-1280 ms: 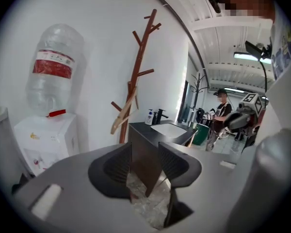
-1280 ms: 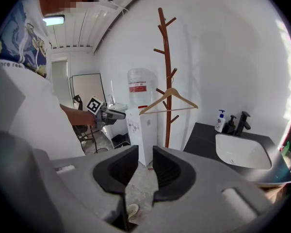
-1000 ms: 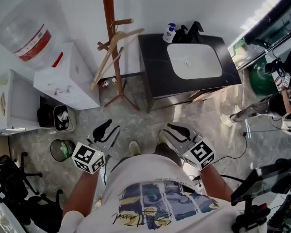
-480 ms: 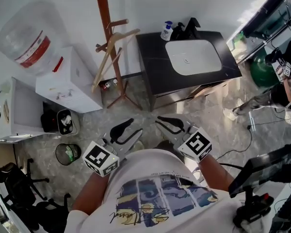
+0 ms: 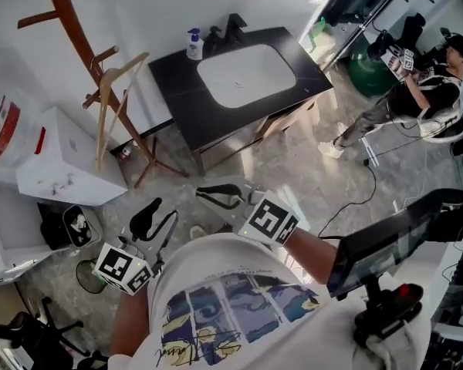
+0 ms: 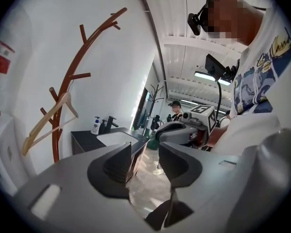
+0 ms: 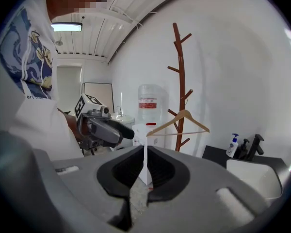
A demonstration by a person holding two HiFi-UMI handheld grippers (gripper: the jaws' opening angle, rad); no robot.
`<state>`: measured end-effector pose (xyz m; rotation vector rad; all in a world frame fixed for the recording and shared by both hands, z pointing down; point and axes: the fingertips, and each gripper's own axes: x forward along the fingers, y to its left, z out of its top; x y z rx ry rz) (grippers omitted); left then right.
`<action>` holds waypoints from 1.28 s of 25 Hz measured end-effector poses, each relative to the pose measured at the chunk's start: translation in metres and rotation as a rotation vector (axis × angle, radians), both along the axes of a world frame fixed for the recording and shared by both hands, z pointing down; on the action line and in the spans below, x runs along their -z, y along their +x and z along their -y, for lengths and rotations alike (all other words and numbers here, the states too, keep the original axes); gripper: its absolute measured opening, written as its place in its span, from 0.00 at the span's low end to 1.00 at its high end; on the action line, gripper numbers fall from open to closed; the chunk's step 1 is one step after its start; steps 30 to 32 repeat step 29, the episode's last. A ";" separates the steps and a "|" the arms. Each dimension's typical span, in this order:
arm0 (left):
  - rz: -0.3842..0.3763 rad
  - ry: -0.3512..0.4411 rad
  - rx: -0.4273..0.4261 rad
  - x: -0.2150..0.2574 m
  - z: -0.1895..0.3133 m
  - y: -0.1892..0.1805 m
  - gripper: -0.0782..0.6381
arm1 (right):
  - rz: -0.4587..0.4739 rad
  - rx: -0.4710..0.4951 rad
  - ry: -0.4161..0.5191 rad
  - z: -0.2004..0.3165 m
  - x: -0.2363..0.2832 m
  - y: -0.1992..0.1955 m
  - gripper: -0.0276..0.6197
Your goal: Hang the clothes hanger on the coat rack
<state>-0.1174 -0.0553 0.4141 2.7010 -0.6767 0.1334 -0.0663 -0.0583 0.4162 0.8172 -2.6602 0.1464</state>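
Note:
A wooden hanger [image 5: 110, 108] hangs from a lower peg of the brown coat rack [image 5: 71, 23] against the white wall. It also shows in the left gripper view [image 6: 42, 126] and the right gripper view [image 7: 179, 122]. Both grippers hover close to my body, well short of the rack. My left gripper [image 5: 156, 220] is open, its jaws have just been opening, and nothing lies between them [image 6: 145, 161]. My right gripper [image 5: 214, 198] points toward the rack, and its pads leave only a thin slit [image 7: 145, 165] with nothing in it.
A white water dispenser [image 5: 52, 159] stands left of the rack. A black sink counter [image 5: 179, 79] with a soap bottle [image 5: 193, 45] stands to its right. A small bin [image 5: 89, 274] sits on the floor by my left gripper. A person [image 5: 420, 91] and a monitor stand [image 5: 382, 241] are at the right.
The head view has swung, so the rack and counter now sit further left and tilted. Both grippers have risen slightly and drawn in toward my body. The hanger stays on its peg.

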 end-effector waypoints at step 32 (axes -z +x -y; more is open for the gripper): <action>0.045 -0.002 0.002 -0.010 0.006 -0.008 0.36 | -0.031 0.001 0.011 0.003 -0.005 -0.003 0.05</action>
